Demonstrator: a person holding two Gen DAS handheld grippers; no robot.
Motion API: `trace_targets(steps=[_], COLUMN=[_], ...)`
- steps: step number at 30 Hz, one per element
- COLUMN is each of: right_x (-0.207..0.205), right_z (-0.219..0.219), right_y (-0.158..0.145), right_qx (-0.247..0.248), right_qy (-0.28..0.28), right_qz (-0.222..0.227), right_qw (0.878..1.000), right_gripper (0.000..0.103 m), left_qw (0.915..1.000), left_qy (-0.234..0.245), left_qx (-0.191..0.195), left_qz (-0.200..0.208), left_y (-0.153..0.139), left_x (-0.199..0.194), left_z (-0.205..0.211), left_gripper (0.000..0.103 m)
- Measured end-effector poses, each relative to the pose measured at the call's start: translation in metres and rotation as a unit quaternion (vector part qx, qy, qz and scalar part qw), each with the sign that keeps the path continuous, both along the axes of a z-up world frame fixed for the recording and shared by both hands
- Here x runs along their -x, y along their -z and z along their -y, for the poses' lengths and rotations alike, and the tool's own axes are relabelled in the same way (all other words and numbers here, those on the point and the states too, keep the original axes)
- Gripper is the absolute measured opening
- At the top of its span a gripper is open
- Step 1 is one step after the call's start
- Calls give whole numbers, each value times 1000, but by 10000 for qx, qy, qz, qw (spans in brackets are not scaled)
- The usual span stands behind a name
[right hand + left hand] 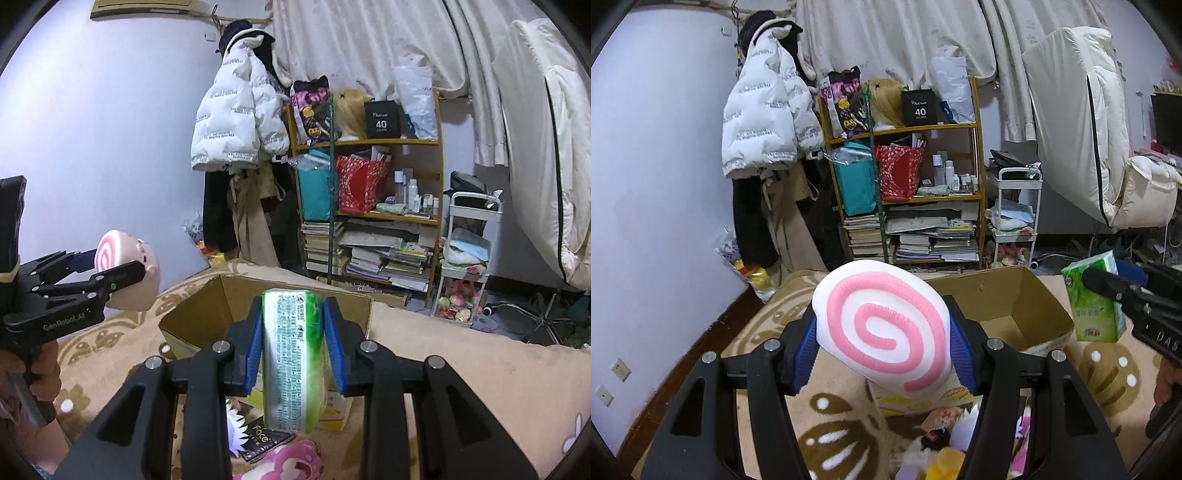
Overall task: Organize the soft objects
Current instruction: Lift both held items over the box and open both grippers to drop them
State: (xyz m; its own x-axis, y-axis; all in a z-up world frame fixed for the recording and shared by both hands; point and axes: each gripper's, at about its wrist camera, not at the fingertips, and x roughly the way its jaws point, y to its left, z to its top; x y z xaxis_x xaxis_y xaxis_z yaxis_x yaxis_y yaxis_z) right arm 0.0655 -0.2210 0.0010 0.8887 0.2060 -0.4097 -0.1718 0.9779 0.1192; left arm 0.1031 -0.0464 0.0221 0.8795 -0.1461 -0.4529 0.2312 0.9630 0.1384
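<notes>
My left gripper (pixel 882 332) is shut on a white plush with a pink spiral (pixel 882 325), held above the near left corner of an open cardboard box (pixel 1034 295). The plush also shows in the right wrist view (pixel 125 273), with a pink face on its side. My right gripper (pixel 293 332) is shut on a green tissue pack (pixel 291 362), held above the box's (pixel 207 306) near edge. The pack shows at the right of the left wrist view (pixel 1095 299), beside the box's right wall.
Loose soft toys and small items (pixel 942 443) lie on the beige patterned blanket (pixel 831 424) below the grippers, including a pink floral plush (pixel 291 461). A cluttered wooden shelf (pixel 905 166), a white cart (pixel 1015 221) and hanging coats (pixel 764 122) stand behind.
</notes>
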Motion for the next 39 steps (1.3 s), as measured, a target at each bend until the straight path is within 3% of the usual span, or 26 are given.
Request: trace_targets(steps=[11, 19, 24, 27, 28, 30, 34, 36, 39], right_x=[-39, -62, -70, -73, -72, -71, -65, -62, -56], right_z=[6, 17, 20, 19, 19, 17, 20, 21, 22], right_y=[19, 37, 47, 51, 51, 50, 48, 47, 46], right_qx=[-124, -353, -528, -532, -523, -500, -485, -523, -582], right_qy=[-189, -106, -193, -243, -248, -263, -197, -159, -97], right_qz=[-111, -323, -487, -628, -638, -640, -632, -656, -658], right_qw=[9997, 9988, 9972, 9963, 9963, 9964, 9966, 9963, 9961], right_gripper=[33, 33, 35, 35, 36, 45, 52, 66, 77], left_qw=[9991, 9992, 9987, 9987, 9988, 9987, 9985, 9985, 9985], left_qy=[335, 335, 313, 200, 181, 187, 137, 102, 31], left_qx=[-247, -194, -158, -285, -305, -290, -282, -284, -205], left_qz=[122, -118, -363, -364, -340, -364, -456, -464, -514], left_y=[16, 35, 45, 51, 52, 52, 52, 51, 48], left_x=[-19, -40, -50, -51, -50, -50, -49, -47, -40], left_z=[30, 34, 34, 34, 33, 33, 29, 27, 22], left_gripper=[61, 64, 69, 90, 91, 91, 93, 96, 97])
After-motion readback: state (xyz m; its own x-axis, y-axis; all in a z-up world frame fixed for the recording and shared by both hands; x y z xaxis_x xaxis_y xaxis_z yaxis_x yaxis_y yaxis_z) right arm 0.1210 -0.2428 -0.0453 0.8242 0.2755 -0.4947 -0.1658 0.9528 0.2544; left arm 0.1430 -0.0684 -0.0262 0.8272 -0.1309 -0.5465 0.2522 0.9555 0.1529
